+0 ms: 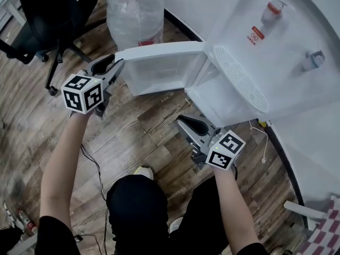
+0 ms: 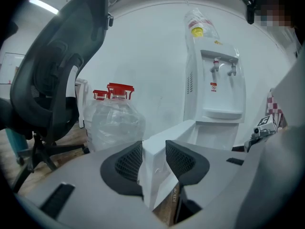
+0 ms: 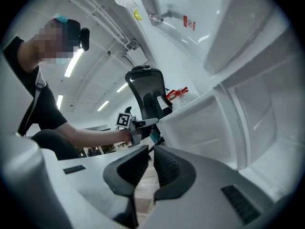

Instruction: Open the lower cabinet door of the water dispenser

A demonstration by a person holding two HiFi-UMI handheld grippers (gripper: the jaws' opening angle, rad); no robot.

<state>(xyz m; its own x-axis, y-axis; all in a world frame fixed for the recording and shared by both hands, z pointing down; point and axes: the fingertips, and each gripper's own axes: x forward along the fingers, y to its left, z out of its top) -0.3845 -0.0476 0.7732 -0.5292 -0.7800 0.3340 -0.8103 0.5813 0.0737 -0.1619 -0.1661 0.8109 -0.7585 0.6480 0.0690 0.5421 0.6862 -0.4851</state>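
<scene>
The head view is looking steeply down onto the water dispenser (image 1: pixel 276 47). The left gripper view is facing it from low, past its cabinet door (image 2: pixel 153 163). The right gripper view is looking along it from close beside, sharing that door.

The bare wooden floor (image 1: pixel 143 134) between the swung-out lower cabinet door (image 1: pixel 159 68) and the person's knees is left free for passage. The way beyond is barred by the door itself, gripped at its free edge by the left tool (image 1: pixel 118 64). Behind it, room is taken by a water bottle (image 1: pixel 135 15) and an office chair (image 1: pixel 48 20). The right side is closed off by the water dispenser (image 1: pixel 265 52).
</scene>
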